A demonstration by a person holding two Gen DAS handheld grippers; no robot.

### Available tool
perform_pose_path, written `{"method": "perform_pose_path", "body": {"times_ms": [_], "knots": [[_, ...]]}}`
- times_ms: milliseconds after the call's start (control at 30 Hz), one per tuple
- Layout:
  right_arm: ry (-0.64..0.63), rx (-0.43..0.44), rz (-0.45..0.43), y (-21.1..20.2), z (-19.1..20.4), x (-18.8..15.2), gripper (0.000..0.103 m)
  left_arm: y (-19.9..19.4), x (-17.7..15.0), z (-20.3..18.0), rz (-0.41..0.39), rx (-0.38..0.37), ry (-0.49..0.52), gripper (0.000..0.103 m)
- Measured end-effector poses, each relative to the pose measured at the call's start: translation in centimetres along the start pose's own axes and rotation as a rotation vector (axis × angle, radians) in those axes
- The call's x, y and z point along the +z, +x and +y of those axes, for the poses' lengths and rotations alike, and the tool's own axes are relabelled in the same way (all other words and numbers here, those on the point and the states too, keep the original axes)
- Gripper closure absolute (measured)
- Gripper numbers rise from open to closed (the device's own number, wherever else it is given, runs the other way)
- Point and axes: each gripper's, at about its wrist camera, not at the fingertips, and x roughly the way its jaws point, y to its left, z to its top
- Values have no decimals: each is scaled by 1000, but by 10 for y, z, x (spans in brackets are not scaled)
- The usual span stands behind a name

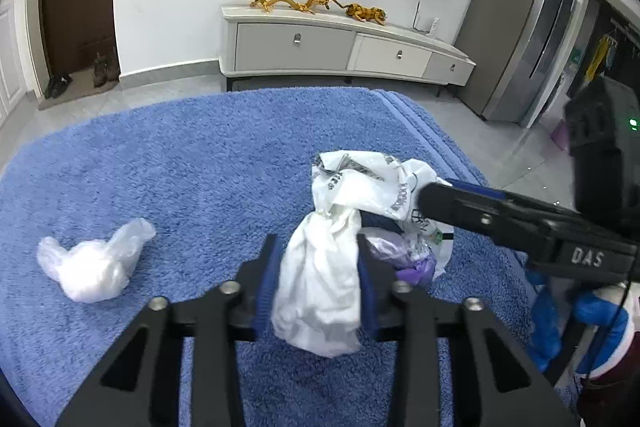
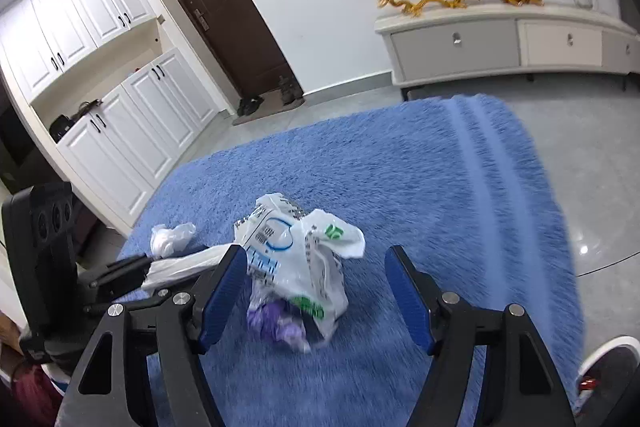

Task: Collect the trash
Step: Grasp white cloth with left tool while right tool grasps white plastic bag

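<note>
Left gripper (image 1: 318,279) is clamping a twisted white flap of the printed plastic bag (image 1: 360,187), jaws closed on that flap at centre-bottom of the left wrist view; blue pads are pressing it from both sides. Right gripper (image 2: 316,291) is standing with jaws wide apart, straddling the bag's body w/o touching it, as seen centre-bottom of the right wrist view. The bag is lying on the blue rug (image 1: 180,155), mouth gaping toward the camera, purple trash (image 2: 276,323) showing inside. Judgement: step in hand is opening or holding the bag to receive trash; right jaws should be taking the opposite rim edge, not the bulk, so the mouth spreads and contents are not spilling. Loose clear plastic wad (image 1: 92,263) is sitting well apart at left-centre, not yet collected. Nothing is blocking the approach; thin film may be slipping or tearing if pulled hard. TV cabinet (image 1: 340,47) is standing clear at upper centre.
</note>
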Motion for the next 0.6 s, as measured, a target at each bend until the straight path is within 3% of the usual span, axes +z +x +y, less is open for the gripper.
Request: {"method": "perform_pose_path", "body": {"times_ms": [67, 133, 167, 233, 333, 600], "knots": [[19, 44, 16, 8, -3, 2, 34, 3, -1, 2, 8, -10, -5, 88], [25, 65, 30, 14, -5, 3, 55, 4, -2, 5, 11, -24, -16, 92], [27, 78, 44, 17, -5, 4, 59, 5, -2, 6, 11, -31, -19, 96], [25, 93, 50, 19, -5, 4, 76, 3, -3, 6, 6, -37, -17, 97], [15, 93, 23, 12, -5, 5, 83, 0, -4, 5, 1, -39, -15, 98], [39, 55, -77, -27, -10, 5, 86, -28, -8, 5, -43, -27, -33, 98]]}}
